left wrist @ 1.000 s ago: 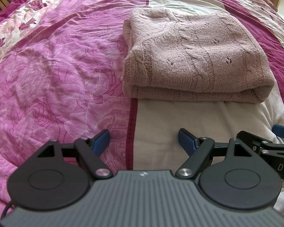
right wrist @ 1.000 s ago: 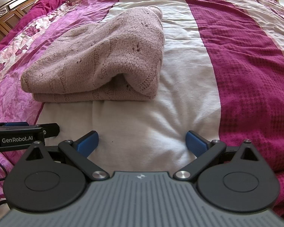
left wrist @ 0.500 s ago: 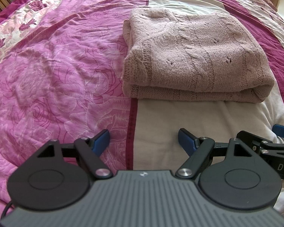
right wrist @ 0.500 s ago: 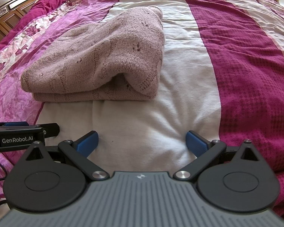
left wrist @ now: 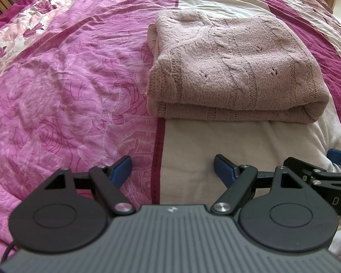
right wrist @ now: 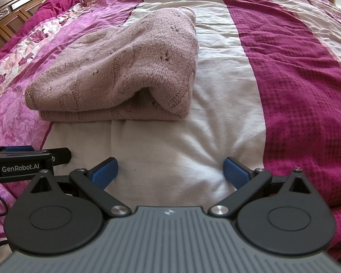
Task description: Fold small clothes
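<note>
A folded pink knit sweater (left wrist: pixel 234 68) lay on the bedspread's (right wrist: pixel 227 113) cream stripe, between rose-printed pink and magenta bands. Left gripper (left wrist: pixel 172 168) and right gripper (right wrist: pixel 170 170) hovered released, empty, near the bed's near edge.

One folded sweater (left wrist: pixel 234 68), one bedspread (left wrist: pixel 68 79), two tools.

The folded knit sweater (left wrist: pixel 234 68) lies on the bedspread (left wrist: pixel 68 79), ahead of both grippers and apart from them. The left gripper (left wrist: pixel 172 170) sits just beside the right gripper (right wrist: pixel 170 173), to its left. A wooden headboard (right wrist: pixel 16 6) stands behind the bedspread at far left.
</note>
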### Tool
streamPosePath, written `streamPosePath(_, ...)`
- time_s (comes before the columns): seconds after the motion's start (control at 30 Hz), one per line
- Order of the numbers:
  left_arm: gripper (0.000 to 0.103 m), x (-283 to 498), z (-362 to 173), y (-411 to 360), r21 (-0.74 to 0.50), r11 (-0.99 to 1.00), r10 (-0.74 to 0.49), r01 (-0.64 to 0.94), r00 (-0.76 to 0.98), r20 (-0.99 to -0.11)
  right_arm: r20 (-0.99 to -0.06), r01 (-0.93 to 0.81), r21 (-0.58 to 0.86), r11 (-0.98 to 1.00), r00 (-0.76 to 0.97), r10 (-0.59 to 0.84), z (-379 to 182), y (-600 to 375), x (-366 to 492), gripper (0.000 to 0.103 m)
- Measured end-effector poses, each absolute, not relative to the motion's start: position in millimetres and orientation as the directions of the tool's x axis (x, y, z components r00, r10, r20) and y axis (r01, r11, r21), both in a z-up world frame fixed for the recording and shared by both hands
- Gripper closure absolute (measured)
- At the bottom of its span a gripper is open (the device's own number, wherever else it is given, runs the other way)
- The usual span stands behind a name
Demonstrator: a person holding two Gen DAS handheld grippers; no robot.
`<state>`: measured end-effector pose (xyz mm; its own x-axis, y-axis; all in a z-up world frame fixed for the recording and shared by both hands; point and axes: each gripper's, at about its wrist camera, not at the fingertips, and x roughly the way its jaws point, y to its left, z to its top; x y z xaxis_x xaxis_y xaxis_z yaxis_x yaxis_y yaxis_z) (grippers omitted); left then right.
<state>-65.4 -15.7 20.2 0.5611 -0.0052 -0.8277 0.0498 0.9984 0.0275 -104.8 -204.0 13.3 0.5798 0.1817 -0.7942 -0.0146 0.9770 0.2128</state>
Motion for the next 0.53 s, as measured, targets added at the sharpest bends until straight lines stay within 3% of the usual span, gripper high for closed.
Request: streamPosePath(0.53,0.022,-65.0,21.8,-16.0,0.034,0.998,0.0,0.051,0.557,-0.831,-0.794,-0.014,0.214,0.977,0.58,0.182,13.3,-203.6,-104.9,0.0)
